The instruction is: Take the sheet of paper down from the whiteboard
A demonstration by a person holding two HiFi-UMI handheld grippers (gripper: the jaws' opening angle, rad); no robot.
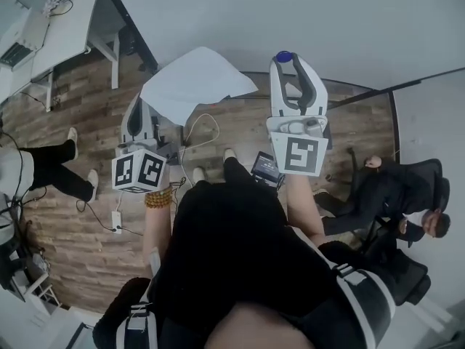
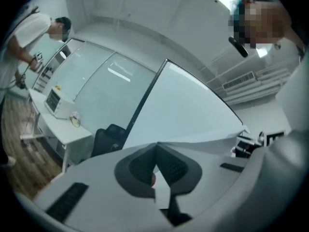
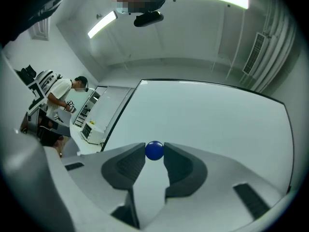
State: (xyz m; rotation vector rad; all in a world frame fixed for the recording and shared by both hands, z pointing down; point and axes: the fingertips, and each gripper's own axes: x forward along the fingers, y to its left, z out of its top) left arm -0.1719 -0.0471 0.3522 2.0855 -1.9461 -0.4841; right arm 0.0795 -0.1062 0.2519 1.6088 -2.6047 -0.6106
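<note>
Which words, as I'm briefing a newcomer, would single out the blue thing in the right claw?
Start at the big whiteboard facing the person, then find the right claw raised before it. Pinched between its tips is a blue ball-shaped magnet: the only round, coloured thing there, whereas the left claw holds a flat white sheet of paper.

The thin white sheet of paper (image 1: pixel 195 78) is looking matt and limp, bending where the left gripper (image 2: pixel 156 149), smooth pale-grey plastic with dark ribbed pads (image 2: pixel 175 167), is pinching it. The small blue ball (image 3: pixel 154 150) is shining glossy between the pads of the right gripper (image 1: pixel 288 64). The white whiteboard (image 3: pixel 212 124) is gleaming smooth, and the brown plank floor (image 1: pixel 65 217) is showing a wood grain.
</note>
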